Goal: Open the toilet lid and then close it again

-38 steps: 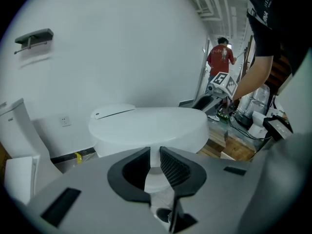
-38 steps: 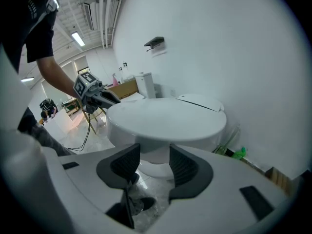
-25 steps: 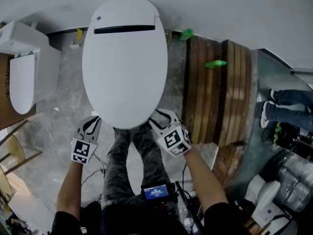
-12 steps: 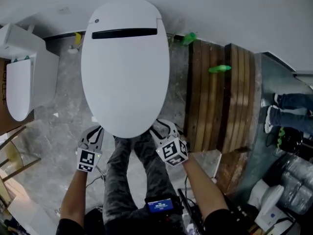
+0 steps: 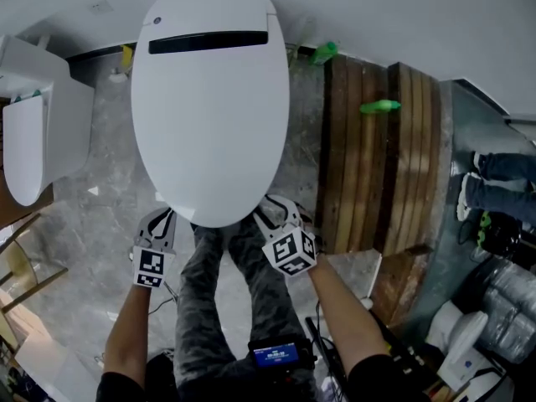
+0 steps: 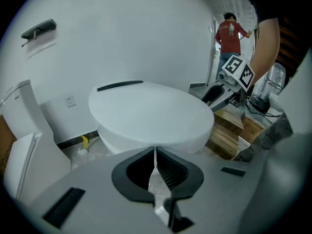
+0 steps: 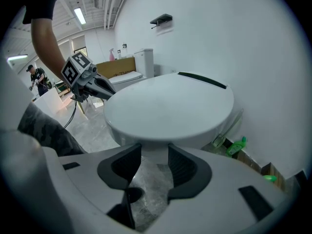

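Looking down from my head, the toilet lid lies shut in front of me. My left tongs and right tongs are at its near edge, one on each side.

My left tongs' camera shows them pinched shut on nothing.

My right tongs' camera shows them partly open, holding nothing.

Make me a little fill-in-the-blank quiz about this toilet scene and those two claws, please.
The toilet lid is ___ (up or down).
The left claw is ___ (open or shut).
The right claw is ___ (open or shut).
The bottle is coloured ___.
Missing words: down, shut, open, green.
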A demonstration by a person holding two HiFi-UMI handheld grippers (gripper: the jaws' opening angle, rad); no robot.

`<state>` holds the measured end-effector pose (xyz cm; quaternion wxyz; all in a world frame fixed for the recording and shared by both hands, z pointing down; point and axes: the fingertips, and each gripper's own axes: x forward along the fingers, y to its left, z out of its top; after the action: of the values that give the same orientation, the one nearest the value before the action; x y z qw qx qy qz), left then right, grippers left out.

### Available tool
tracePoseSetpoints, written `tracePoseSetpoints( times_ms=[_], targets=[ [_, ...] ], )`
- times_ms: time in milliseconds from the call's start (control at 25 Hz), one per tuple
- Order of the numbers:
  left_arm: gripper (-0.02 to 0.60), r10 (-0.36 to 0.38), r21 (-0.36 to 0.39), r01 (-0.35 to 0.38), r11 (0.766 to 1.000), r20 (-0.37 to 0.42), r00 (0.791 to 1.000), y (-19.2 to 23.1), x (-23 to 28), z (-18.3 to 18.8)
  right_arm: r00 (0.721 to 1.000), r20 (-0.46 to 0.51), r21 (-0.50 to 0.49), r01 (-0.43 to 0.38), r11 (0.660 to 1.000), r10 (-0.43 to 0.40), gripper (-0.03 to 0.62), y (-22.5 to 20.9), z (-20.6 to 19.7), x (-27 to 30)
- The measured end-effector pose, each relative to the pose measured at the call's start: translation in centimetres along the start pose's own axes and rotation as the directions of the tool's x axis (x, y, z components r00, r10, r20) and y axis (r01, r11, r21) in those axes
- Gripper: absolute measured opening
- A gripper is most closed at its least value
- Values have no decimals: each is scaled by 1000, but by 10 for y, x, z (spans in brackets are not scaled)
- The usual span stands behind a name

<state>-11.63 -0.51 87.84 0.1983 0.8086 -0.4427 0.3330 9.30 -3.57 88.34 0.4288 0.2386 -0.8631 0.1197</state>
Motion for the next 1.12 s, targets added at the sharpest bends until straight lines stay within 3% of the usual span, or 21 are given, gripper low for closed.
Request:
tracePoseSetpoints(
  times_ms=[840,1120],
  targets=[
    [20,-4,-7,4,1000,-93,996,4,48,-43,997,-76,1,10,1000,-9,179,-4,-37,51],
    [15,-1,-11,0,1000,-80,997,5,53,-46,998,-64,1,12,1000,-12,179,-6,-40,59]
  ],
)
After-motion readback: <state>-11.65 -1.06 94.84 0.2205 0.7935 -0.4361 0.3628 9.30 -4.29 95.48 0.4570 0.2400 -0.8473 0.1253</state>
